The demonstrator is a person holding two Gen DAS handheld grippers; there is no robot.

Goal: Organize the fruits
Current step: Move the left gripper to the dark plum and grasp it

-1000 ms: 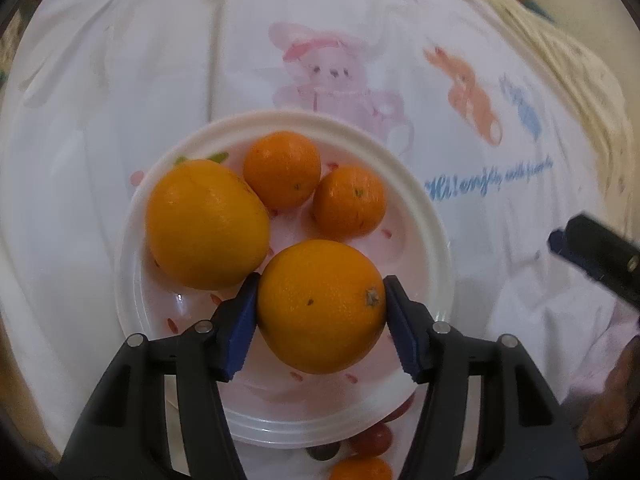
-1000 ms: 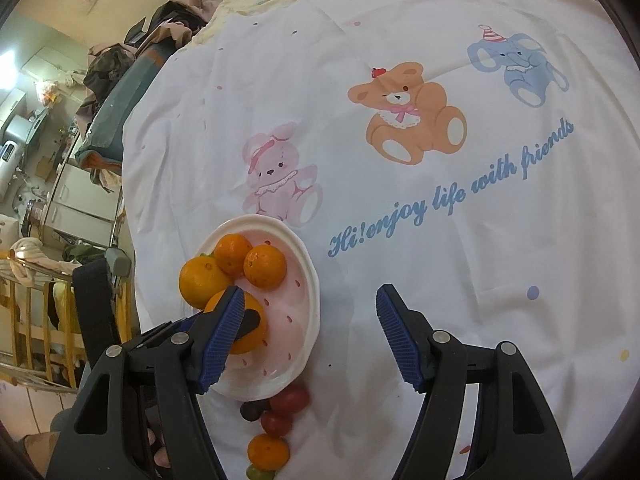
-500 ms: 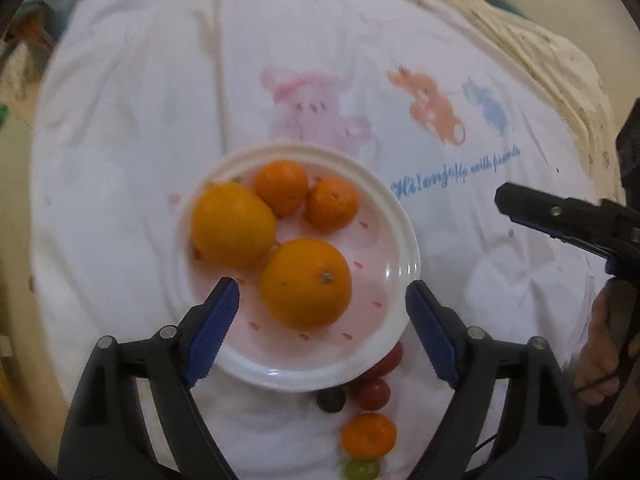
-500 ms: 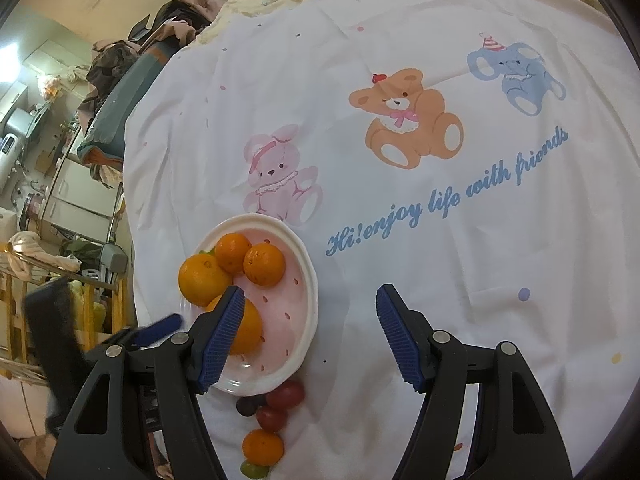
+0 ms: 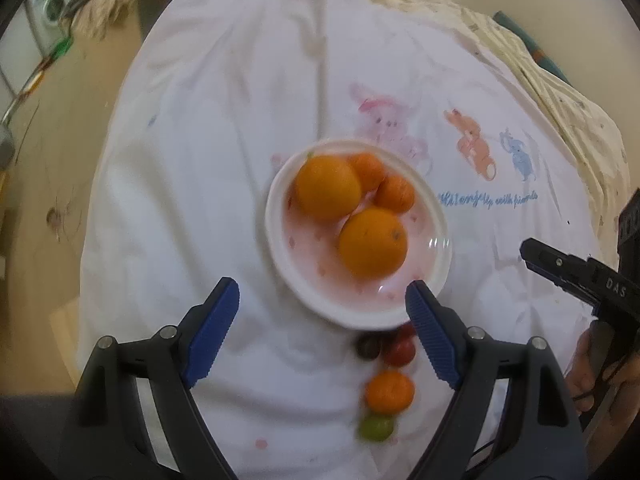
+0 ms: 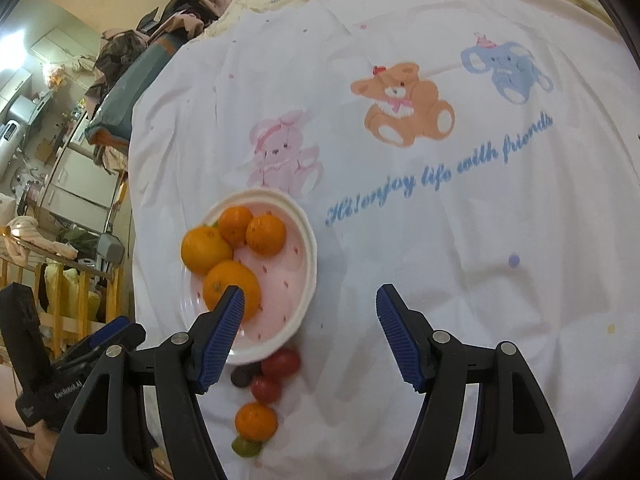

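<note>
A white plate (image 5: 280, 256) (image 6: 308, 280) on the cartoon-print cloth holds two big oranges (image 5: 372, 242) (image 5: 327, 188) and two small ones (image 5: 395, 193). My left gripper (image 5: 322, 308) is open and empty, raised above the plate's near edge. In front of the plate lie two red tomatoes (image 5: 400, 352), a dark grape (image 5: 368, 347), a small orange (image 5: 389, 390) and a green grape (image 5: 376, 427). My right gripper (image 6: 308, 316) is open and empty over the cloth right of the plate; the loose fruits (image 6: 256, 421) lie below it.
The white cloth (image 6: 440, 220) with bear, rabbit and elephant prints covers the table. The table's left edge drops to a cluttered room (image 6: 60, 140). The right gripper shows at the right edge of the left wrist view (image 5: 580, 280).
My left gripper let go of the big orange on the plate, opened wide, and pulled back and up. The right gripper stayed nearly still.
</note>
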